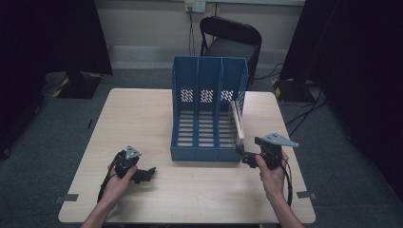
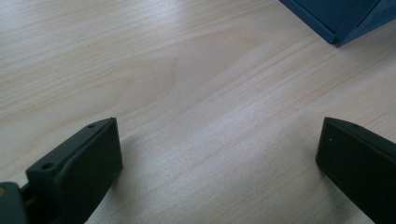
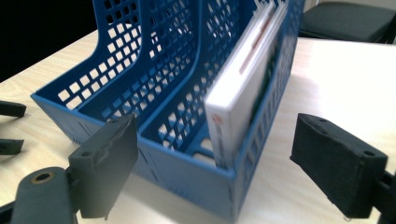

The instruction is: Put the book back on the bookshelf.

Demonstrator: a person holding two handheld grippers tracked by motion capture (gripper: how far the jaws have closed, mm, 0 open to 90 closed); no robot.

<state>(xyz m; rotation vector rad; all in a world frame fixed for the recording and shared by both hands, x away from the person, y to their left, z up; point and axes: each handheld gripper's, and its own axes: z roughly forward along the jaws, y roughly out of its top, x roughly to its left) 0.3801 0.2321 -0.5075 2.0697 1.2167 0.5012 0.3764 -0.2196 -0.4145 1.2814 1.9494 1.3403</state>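
A blue three-slot file holder [image 1: 204, 154] stands in the middle of the wooden table [image 1: 138, 118]. A white book [image 1: 236, 121] stands on edge in its rightmost slot, leaning against the outer wall. My right gripper [image 1: 244, 154] is open just in front of the holder's near right corner, a short way off the book's near end. In the right gripper view its jaws stand wide apart on either side of the book [image 3: 233, 102] and the holder [image 3: 140, 70], touching neither. My left gripper [image 1: 149, 173] rests low over the table at the front left, open and with nothing in it [image 2: 219, 154].
A black folding chair [image 1: 233, 40] stands beyond the table's far edge. Dark curtains hang at both sides and cables run across the floor at the right. Bare tabletop [image 2: 187, 70] stretches ahead of the left gripper, with the holder's corner [image 2: 341, 18] at the upper right.
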